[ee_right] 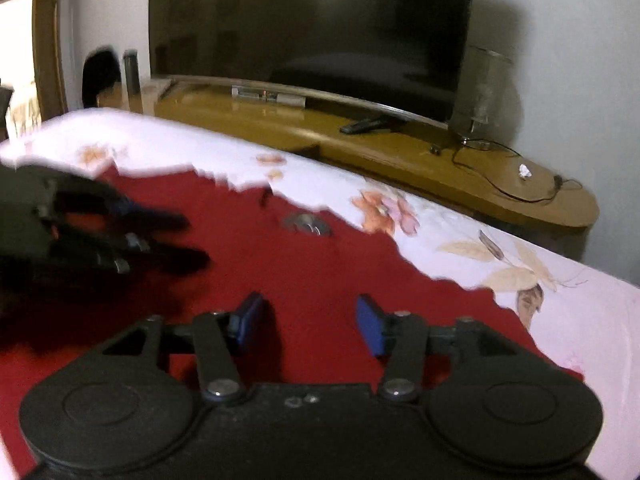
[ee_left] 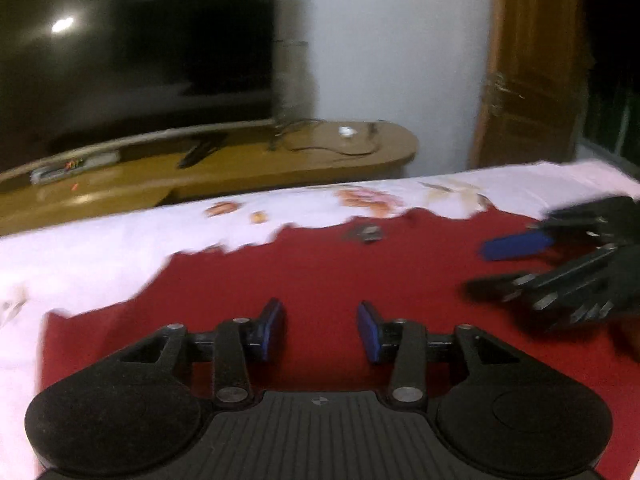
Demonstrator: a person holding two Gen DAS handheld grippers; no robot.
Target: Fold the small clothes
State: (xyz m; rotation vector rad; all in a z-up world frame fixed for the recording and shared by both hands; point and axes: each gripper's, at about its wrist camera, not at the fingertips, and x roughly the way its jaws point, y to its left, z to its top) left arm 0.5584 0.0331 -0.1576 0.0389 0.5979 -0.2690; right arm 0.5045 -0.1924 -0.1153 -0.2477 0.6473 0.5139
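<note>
Red garment (ee_left: 320,272) is spread flat on floral sheet (ee_left: 100,248). Left tool (ee_left: 322,330) and right tool (ee_right: 308,322) are held wide, gripping nothing; small grey tag (ee_right: 306,224), possibly a label, lies far.

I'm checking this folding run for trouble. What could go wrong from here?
Both grippers are open over the red garment, holding nothing, so a shallow pinch may slip off the flat cloth. The left gripper and right gripper work close together and could collide. Fingers might also snag the floral sheet underneath.
</note>
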